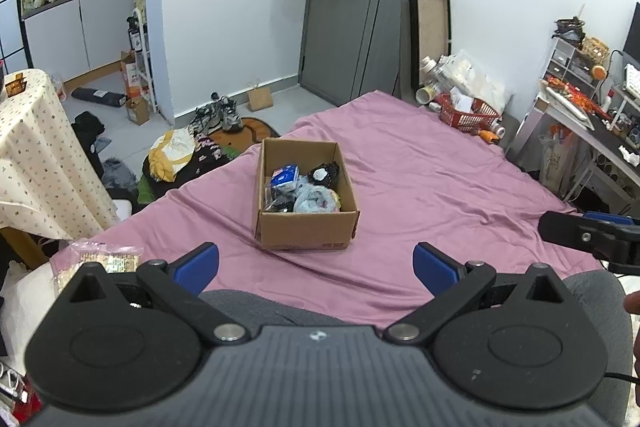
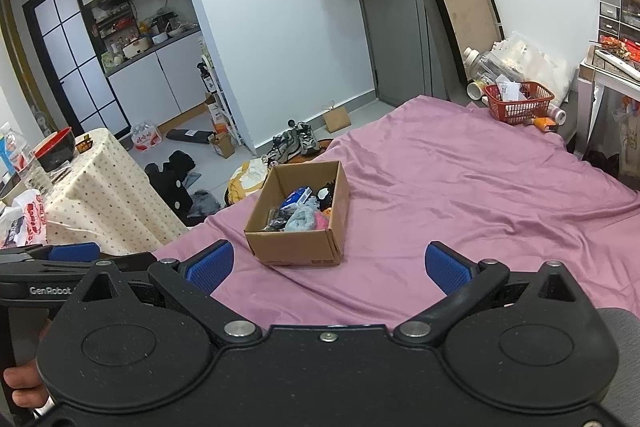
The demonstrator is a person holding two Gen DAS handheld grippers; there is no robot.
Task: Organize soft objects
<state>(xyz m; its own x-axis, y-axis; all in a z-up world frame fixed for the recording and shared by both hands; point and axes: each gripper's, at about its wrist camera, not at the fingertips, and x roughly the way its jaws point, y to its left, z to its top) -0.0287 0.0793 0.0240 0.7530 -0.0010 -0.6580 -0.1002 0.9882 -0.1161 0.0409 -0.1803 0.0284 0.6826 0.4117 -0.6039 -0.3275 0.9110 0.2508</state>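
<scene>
Bedsheet point(image 1: 420, 187), pink, creased, the largest item before me, and nothing loose that I can make out lies on its open stretch. Cardboard box point(image 1: 306, 231), standing open on the sheet ahead of both my grippers, well apart from each. Soft objects, inside that box: a pale blue fuzzy bundle point(image 1: 314, 201), a black-and-white piece point(image 1: 326, 174) at the far wall, a blue-and-white packet point(image 1: 285, 177), dark items in clear wrap at the near left; some pink and orange show in the right view, too tangled to name. Left gripper point(image 1: 316, 269), jaws spread wide, holding nothing. Right gripper point(image 2: 328, 267), the same: wide open, empty, low over the near edge of the sheet. Hazards, as I judge them: the box is light and sits on yielding bedding, so a reach that catches its rim could tip or slide it; the contents are heaped, so pinching one piece may drag a neighbour out; the wrapped items look slippery and could escape my pads point(image 2: 210, 269).
</scene>
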